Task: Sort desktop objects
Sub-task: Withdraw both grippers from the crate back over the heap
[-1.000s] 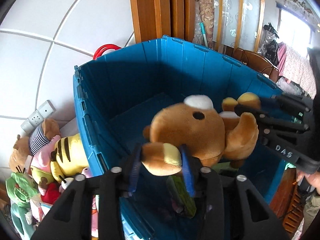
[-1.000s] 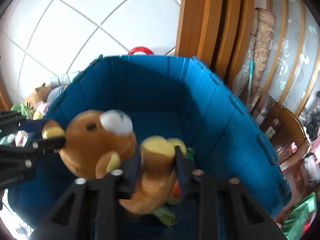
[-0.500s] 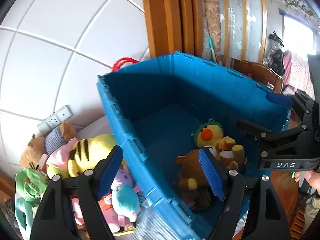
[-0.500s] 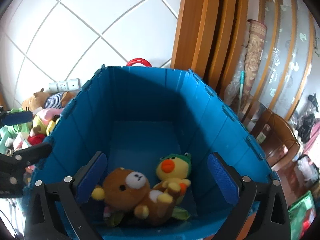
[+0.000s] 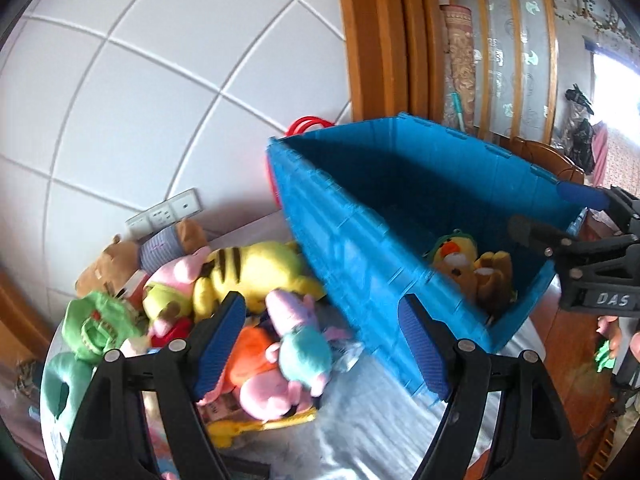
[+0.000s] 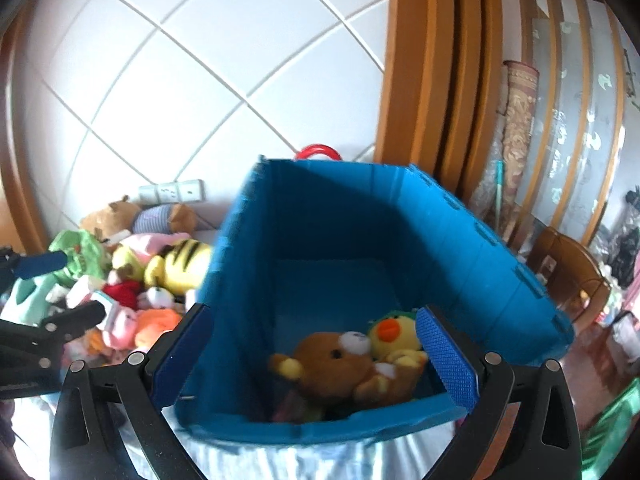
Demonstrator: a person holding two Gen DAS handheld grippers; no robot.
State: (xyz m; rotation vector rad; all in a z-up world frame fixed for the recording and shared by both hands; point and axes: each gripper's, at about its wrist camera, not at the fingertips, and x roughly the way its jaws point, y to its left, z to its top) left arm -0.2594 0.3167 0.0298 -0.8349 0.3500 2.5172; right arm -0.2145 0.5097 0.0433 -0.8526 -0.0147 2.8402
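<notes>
White wall tiles fill the upper left of the left wrist view, with a wooden door frame at the top centre and a wall socket at middle left. The left gripper sits at the bottom with its blue-padded fingers wide apart and empty; a second ago they clamped the arm of the brown bear. Between them lies the toy pile at lower left, on a shiny cloth: a yellow striped tiger, a green toy and a pink and teal toy. This view has swung left since half a second ago, so the blue box now stands right of centre. The brown bear lies inside it against a yellow duck. The right gripper reaches in from the right edge, open.

Tiles and the door frame also back the right wrist view. The right gripper is at the bottom, fingers spread apart and holding nothing, where it gripped the bear's leg a second ago. The blue box fills the centre, with the brown bear on its floor at the near end, touching the yellow duck. The toy pile lies left of the box, and the left gripper shows at the left edge, more in view than half a second ago.
</notes>
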